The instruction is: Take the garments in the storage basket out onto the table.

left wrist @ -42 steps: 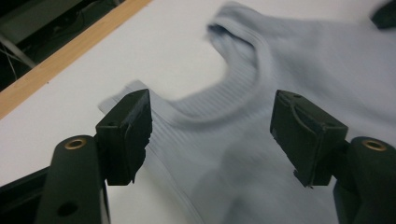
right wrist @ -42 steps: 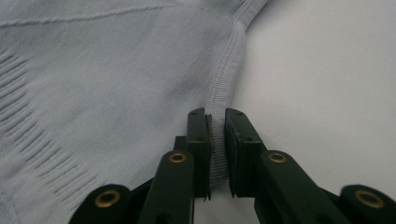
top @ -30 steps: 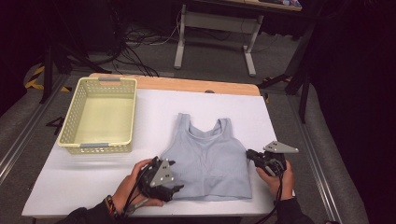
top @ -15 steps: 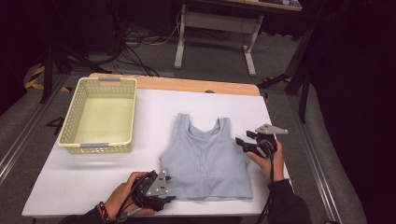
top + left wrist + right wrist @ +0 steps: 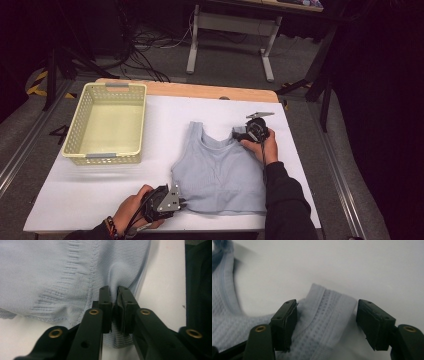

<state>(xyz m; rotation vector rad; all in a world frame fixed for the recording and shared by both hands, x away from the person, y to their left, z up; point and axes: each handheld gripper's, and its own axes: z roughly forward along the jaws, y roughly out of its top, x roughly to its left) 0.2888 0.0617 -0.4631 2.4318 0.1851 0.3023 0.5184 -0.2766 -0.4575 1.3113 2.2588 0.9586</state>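
A light blue ribbed tank top (image 5: 220,170) lies flat on the white table, neckline toward the far side. My left gripper (image 5: 181,202) is at its lower left hem corner; the jaws have just been closing. In the left gripper view they are shut (image 5: 113,290) with a fold of the hem (image 5: 117,340) pinched between the pads. My right gripper (image 5: 237,134) is at the right shoulder strap; its jaws have just been opening. In the right gripper view they stand wide (image 5: 327,307), one on each side of the strap (image 5: 324,315), without pressing it.
A pale yellow plastic basket (image 5: 100,156) stands at the table's left, with nothing in it. Bare white table (image 5: 100,195) lies between the basket and the near edge. A wooden strip (image 5: 200,91) runs along the far edge, with desk legs and cables on the floor beyond.
My right gripper left the lower right hem, moved away to the right shoulder strap and opened. My left gripper stayed at the lower left corner and closed on the hem.
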